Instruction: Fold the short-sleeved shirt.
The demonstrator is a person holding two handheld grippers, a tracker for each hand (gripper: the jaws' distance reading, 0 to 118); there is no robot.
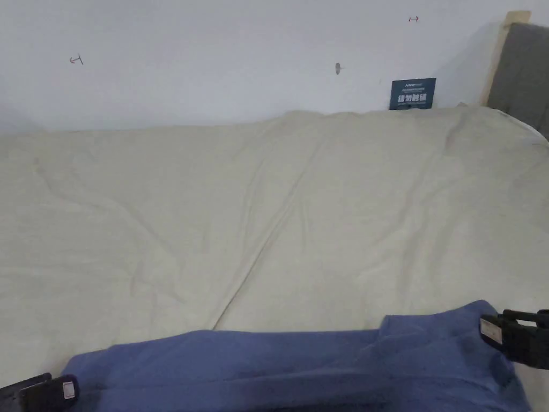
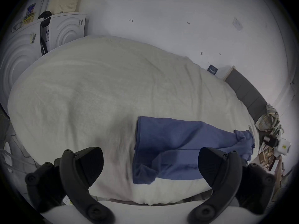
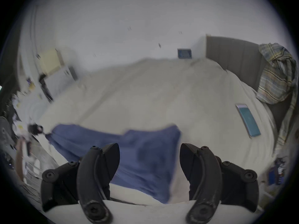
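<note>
While the shirt (image 1: 300, 370) lies flat along the near edge of the bed (image 1: 268, 214) in the head view, the left gripper (image 1: 51, 390) sits at its left end and the right gripper (image 1: 514, 335) at its right end, by a raised fold of blue cloth. Whether their jaws are apart or together cannot be told from here. Behind the bed stands a white wall (image 1: 214, 59) with a small dark sign (image 1: 412, 94), and a grey headboard (image 1: 522, 70) rises at the far right.

From the left gripper view, the left gripper (image 2: 150, 166) has its jaws wide apart, holding nothing, above the bed (image 2: 80, 90). The shirt (image 2: 178, 146) stretches away to the right along the bed's near edge, folded into a long band. Two white appliances (image 2: 64, 28) stand beyond the bed's far left corner, and a striped cloth (image 2: 268, 119) lies at the headboard (image 2: 246, 91).

From the right gripper view, which is blurred, the right gripper (image 3: 149, 161) also has its jaws apart and empty, over the near end of the shirt (image 3: 142, 154). A phone (image 3: 247, 120) lies on the bed (image 3: 145, 90) to the right, well apart from the shirt, and the striped cloth (image 3: 275, 72) hangs over the headboard (image 3: 233, 57).
</note>
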